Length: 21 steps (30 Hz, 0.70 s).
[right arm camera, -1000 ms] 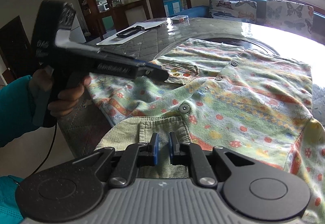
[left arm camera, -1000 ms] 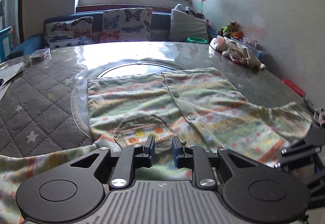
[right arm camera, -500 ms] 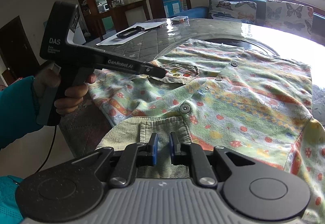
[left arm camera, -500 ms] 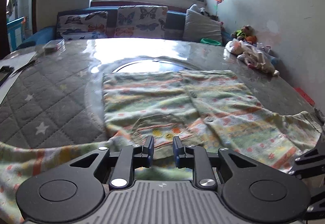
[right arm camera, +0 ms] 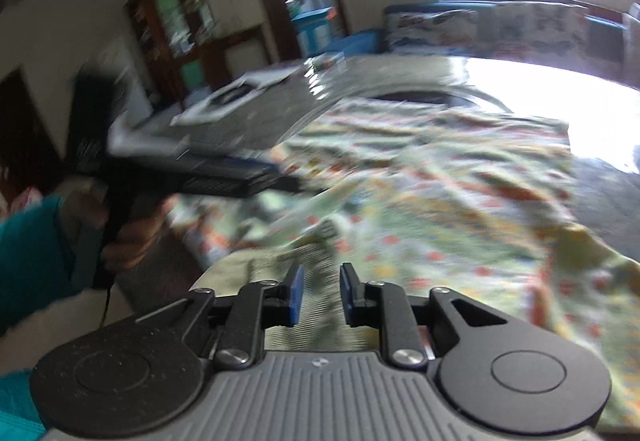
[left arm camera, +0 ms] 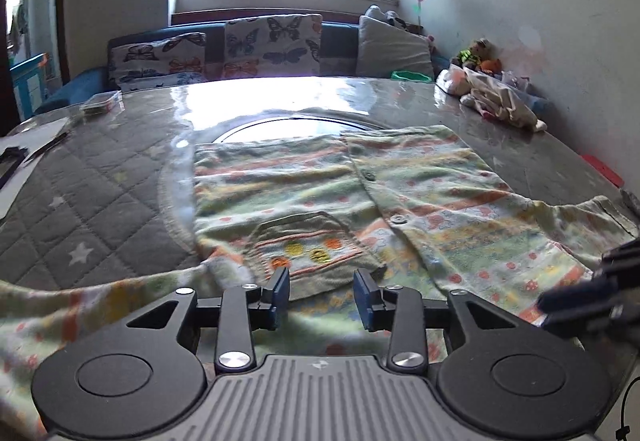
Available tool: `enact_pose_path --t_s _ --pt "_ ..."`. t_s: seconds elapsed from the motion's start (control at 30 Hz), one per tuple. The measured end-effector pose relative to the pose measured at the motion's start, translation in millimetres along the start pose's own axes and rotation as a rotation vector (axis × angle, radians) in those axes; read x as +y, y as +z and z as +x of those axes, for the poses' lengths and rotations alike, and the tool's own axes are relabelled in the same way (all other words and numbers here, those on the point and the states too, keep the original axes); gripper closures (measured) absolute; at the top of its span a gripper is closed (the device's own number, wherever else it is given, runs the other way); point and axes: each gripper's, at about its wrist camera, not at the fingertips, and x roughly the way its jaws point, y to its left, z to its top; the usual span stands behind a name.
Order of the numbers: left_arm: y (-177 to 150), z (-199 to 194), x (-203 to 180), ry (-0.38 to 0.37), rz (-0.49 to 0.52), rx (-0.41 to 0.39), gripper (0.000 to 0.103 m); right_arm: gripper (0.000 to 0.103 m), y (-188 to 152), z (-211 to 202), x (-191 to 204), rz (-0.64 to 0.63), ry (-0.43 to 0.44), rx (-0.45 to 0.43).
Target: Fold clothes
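Observation:
A green, yellow and orange patterned button shirt (left arm camera: 320, 193) lies spread on the round table, front up, with a chest pocket (left arm camera: 308, 253) close to me. It also shows blurred in the right wrist view (right arm camera: 440, 209). My left gripper (left arm camera: 322, 291) is open, its jaws apart just above the shirt's near part, holding nothing. My right gripper (right arm camera: 320, 293) is open over the ribbed green collar (right arm camera: 320, 273). The left gripper's body (right arm camera: 224, 177) shows at the left of the right wrist view; the right gripper's side (left arm camera: 592, 293) shows at the right edge of the left wrist view.
The table (left arm camera: 280, 101) has a grey quilted mat (left arm camera: 80, 201) on the left and a glossy turntable (left arm camera: 296, 125) behind the shirt. A bundle of pale cloth (left arm camera: 496, 101) lies at the far right. Papers (left arm camera: 24, 149) and a small box (left arm camera: 100, 105) sit at the far left.
Both grippers have opened and let go of the shirt. The right wrist view is now blurred by motion, and the left gripper has drawn back slightly.

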Motion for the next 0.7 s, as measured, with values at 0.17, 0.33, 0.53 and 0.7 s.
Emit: enact_pose_path --t_s 0.17,0.33,0.53,0.7 --pt "-12 -21 21 0.06 -0.035 -0.012 0.059 0.079 -2 -33 -53 0.123 -0.197 -0.087" --pt "-21 -31 39 0.119 -0.069 -0.006 0.059 0.079 -13 -51 -99 0.203 -0.378 -0.119" --pt "-28 -32 49 0.162 -0.091 0.003 0.059 0.079 -25 -68 -136 0.232 -0.515 -0.134" --pt "-29 -33 51 0.185 -0.08 0.001 0.057 0.079 -34 -81 -166 0.257 -0.63 -0.147"
